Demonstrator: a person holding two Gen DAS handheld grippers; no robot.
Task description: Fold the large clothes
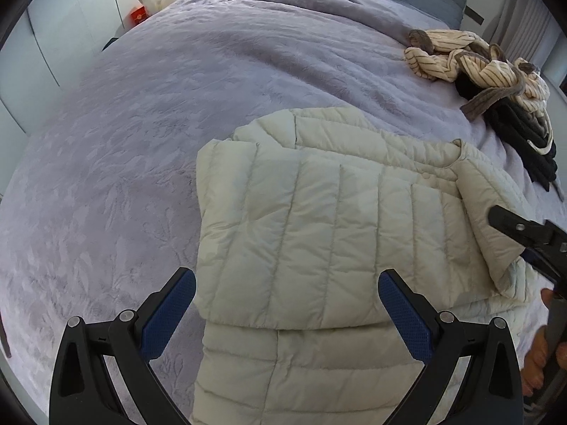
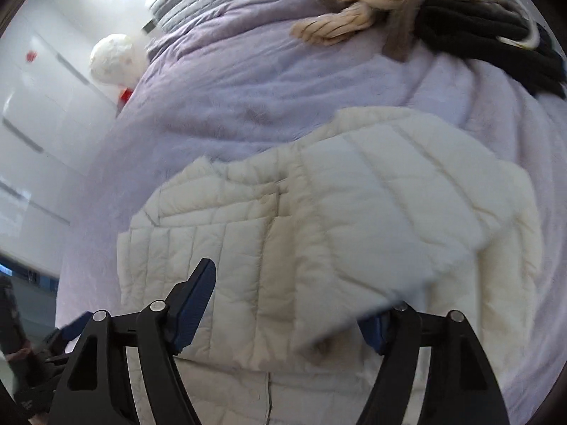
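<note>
So the left gripper [image 1: 287, 313] hangs over the near part of the cream puffer jacket [image 1: 319, 219], its jaws spread wide with nothing pinched. The jacket lies partly folded on the lilac bedspread [image 1: 141, 141]. On the right, the right gripper [image 2: 290, 304] is spread apart too, a loose flap of jacket between its fingers. A heap of striped and dark clothes [image 1: 496, 81] sits far right.
</note>
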